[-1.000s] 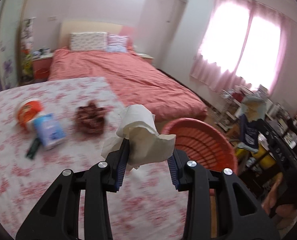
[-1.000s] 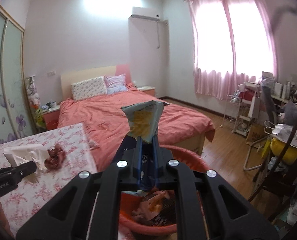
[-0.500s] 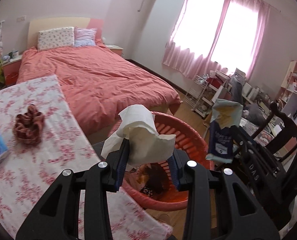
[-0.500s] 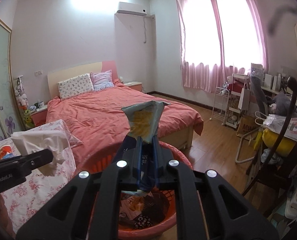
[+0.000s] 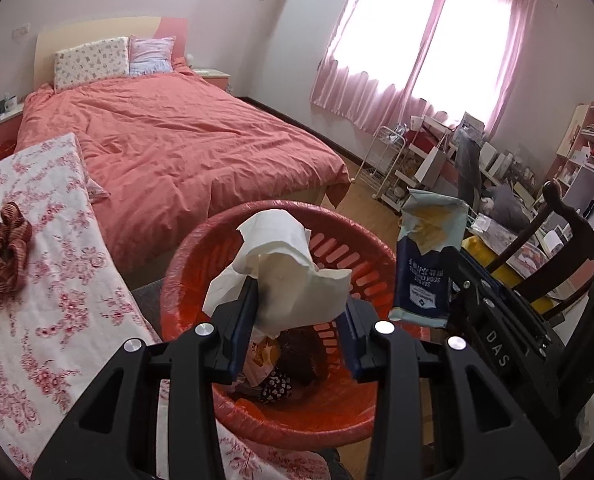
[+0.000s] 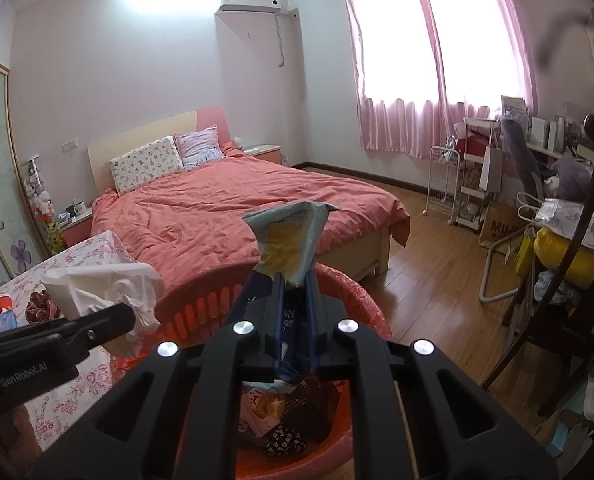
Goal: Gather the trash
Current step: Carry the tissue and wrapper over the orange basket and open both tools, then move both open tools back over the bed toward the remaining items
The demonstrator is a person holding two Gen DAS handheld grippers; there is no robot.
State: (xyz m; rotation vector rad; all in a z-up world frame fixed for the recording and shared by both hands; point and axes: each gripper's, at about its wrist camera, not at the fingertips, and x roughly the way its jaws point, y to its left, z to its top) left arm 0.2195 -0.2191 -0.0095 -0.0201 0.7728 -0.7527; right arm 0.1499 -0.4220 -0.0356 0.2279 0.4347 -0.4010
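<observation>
Red basket (image 5: 185, 264) (trash inside), tissue (image 5: 293, 272) above

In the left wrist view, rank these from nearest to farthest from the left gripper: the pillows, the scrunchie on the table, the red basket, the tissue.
1. Tissue: between the left gripper's fingers.
2. Red basket: directly below and ahead.
3. Scrunchie: far left, on the floral tablecloth.
4. Pillows: at the bed's head, upper left.

The counter (image 5: 37, 312), under a red-flowered cloth, carries a brown scrunchie (image 5: 3, 254); the red basket (image 5: 201, 248) stands just beside its edge.
</observation>
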